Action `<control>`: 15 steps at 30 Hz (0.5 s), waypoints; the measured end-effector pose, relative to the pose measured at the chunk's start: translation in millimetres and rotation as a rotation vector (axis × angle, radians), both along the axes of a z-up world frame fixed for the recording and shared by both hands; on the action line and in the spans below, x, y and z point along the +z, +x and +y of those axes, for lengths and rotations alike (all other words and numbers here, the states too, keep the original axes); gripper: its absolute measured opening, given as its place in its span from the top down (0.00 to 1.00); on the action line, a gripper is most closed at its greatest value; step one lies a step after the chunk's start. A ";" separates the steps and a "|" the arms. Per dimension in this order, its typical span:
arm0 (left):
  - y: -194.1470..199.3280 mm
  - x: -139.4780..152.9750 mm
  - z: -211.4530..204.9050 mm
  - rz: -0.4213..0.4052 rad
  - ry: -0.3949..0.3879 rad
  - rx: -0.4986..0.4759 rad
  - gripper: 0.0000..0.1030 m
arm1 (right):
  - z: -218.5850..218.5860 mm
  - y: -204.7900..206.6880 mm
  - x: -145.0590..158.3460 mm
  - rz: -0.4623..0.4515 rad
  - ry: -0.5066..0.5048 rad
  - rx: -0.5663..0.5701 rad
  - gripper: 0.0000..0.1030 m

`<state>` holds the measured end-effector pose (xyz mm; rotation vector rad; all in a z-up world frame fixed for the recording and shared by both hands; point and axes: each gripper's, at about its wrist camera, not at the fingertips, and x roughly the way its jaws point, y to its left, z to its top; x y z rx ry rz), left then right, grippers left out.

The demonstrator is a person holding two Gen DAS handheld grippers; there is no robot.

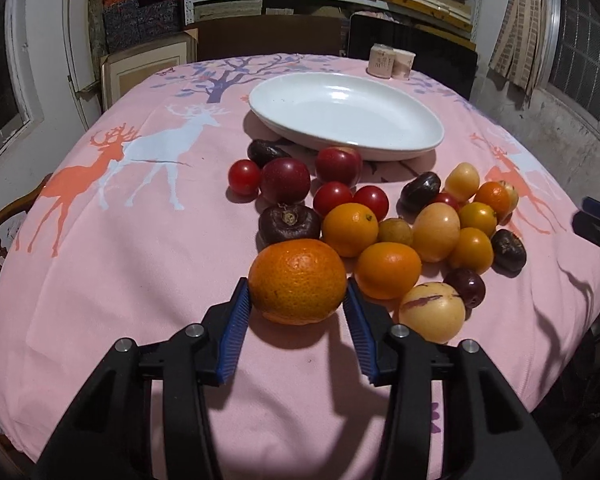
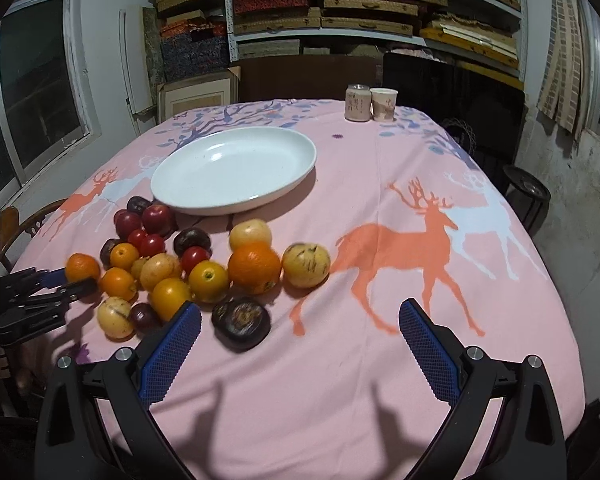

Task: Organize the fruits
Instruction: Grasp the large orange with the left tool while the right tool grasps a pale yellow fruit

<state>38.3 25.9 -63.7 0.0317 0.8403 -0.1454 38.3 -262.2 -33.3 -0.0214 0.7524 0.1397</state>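
Shelves of flat boxes back a table under a pink deer-print cloth [image 1: 112, 264]; a white dish [image 1: 346, 120] sits bare behind a heap of fruit. At the heap's near edge, the left gripper [image 1: 298, 298] has its blue pads against both sides of a big orange [image 1: 298, 280], clenched across its widest part; firm, rounded, probably prone to rolling. The right gripper [image 2: 300, 324] gapes over bare cloth, holding nothing.
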 end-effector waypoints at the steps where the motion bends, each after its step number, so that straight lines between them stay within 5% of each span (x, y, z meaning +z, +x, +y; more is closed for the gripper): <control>1: -1.6 1.5 0.9 -0.003 0.001 0.002 0.56 | -2.3 10.1 -2.6 0.014 -0.004 -0.001 0.03; 13: -2.8 0.5 -1.6 0.004 0.013 -0.014 0.55 | -2.2 72.0 -42.5 0.118 -0.040 0.084 0.26; 15: -1.3 -2.1 -2.9 0.013 0.016 -0.015 0.55 | 2.5 77.1 -39.4 0.129 -0.018 0.115 0.45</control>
